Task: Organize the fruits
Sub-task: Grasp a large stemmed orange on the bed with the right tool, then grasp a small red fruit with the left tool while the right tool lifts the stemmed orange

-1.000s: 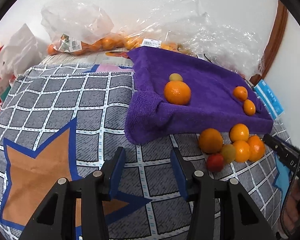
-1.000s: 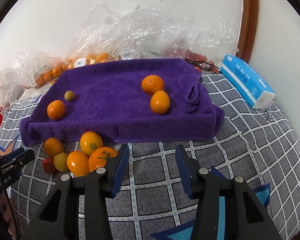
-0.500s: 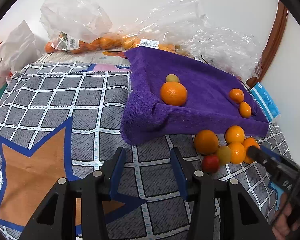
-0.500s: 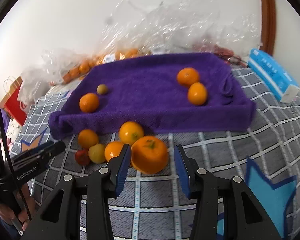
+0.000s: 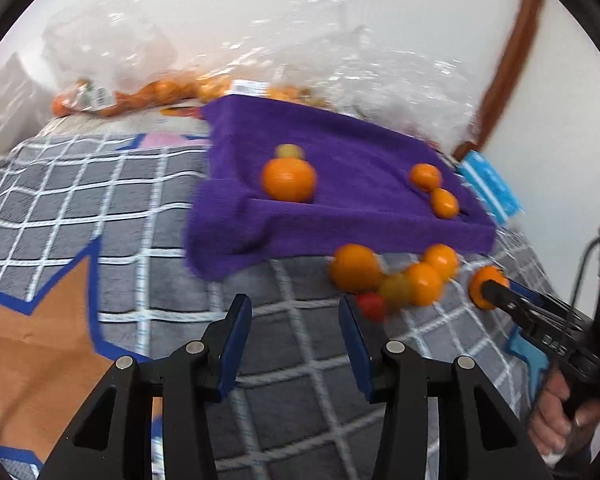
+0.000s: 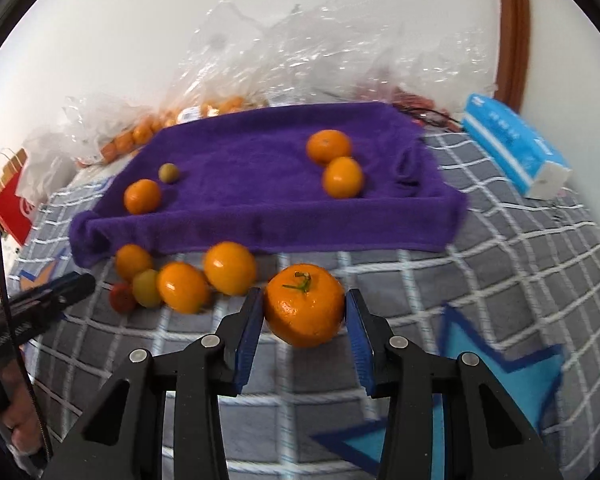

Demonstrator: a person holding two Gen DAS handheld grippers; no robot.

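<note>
My right gripper (image 6: 303,312) is shut on a stemmed orange (image 6: 304,306), apart from the fruit cluster; the orange also shows in the left wrist view (image 5: 485,286). A purple towel (image 6: 260,184) holds two oranges (image 6: 342,178) at its right, plus an orange (image 6: 142,196) and a small green fruit (image 6: 168,172) at its left. In front of the towel lie several oranges (image 6: 230,268), a yellow-green fruit (image 6: 146,288) and a red fruit (image 6: 120,298). My left gripper (image 5: 294,330) is open and empty, near that cluster (image 5: 396,286).
Clear plastic bags with oranges (image 6: 148,132) lie behind the towel against the wall. A blue tissue pack (image 6: 516,152) lies at the right. A red paper bag (image 6: 14,200) stands at the far left. The grey checked cloth (image 6: 500,280) covers the surface.
My right gripper closed on the stemmed orange and pulled it away from the cluster. My left gripper moved right, closer to the loose fruit.
</note>
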